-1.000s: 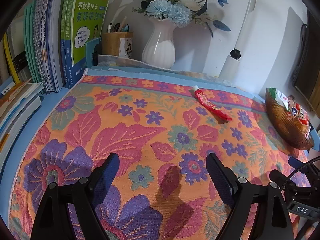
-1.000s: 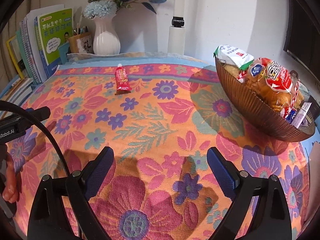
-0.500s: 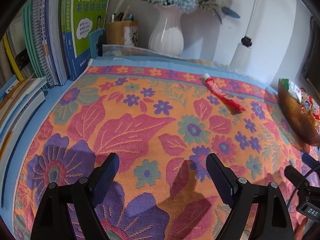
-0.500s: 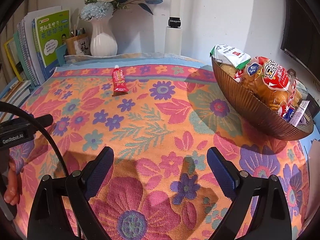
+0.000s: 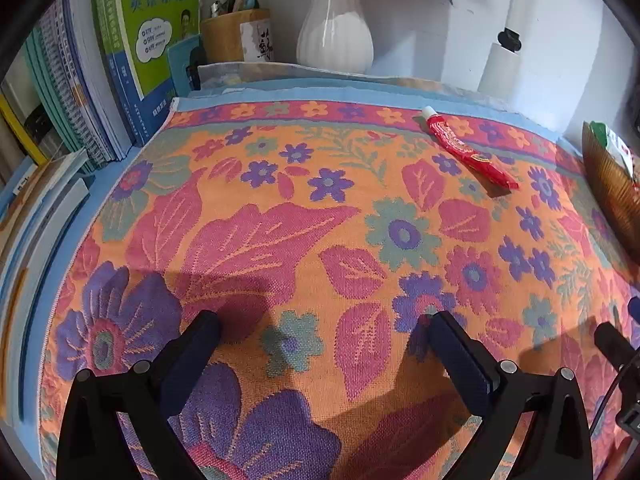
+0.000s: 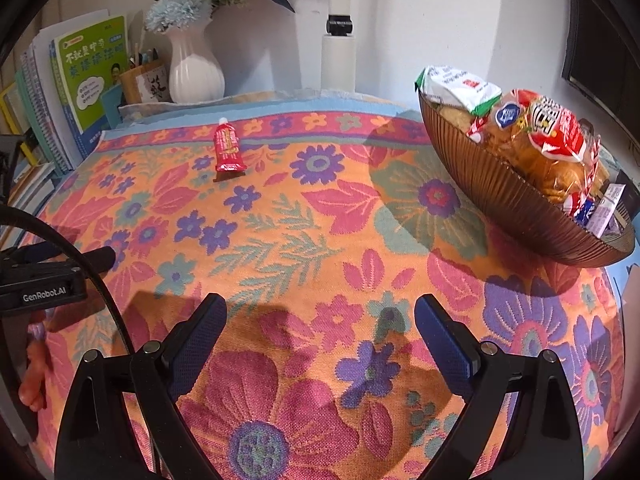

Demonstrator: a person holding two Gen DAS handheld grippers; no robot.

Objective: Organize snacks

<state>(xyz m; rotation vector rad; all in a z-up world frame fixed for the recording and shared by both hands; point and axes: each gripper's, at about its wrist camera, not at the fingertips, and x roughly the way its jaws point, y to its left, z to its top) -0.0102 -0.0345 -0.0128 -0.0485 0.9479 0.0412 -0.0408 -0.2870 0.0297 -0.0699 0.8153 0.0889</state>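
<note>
A: What are my jaws doing?
B: I see the left gripper (image 5: 320, 330) opening wide over the floral cloth (image 5: 280, 220), nothing between its pads. My right gripper (image 6: 320, 316) stands spread apart, empty too.
A: And the snacks?
B: The red tube (image 6: 228, 146) lies near the cloth's far edge, well apart from the filled brown bowl (image 6: 500, 196).
</note>
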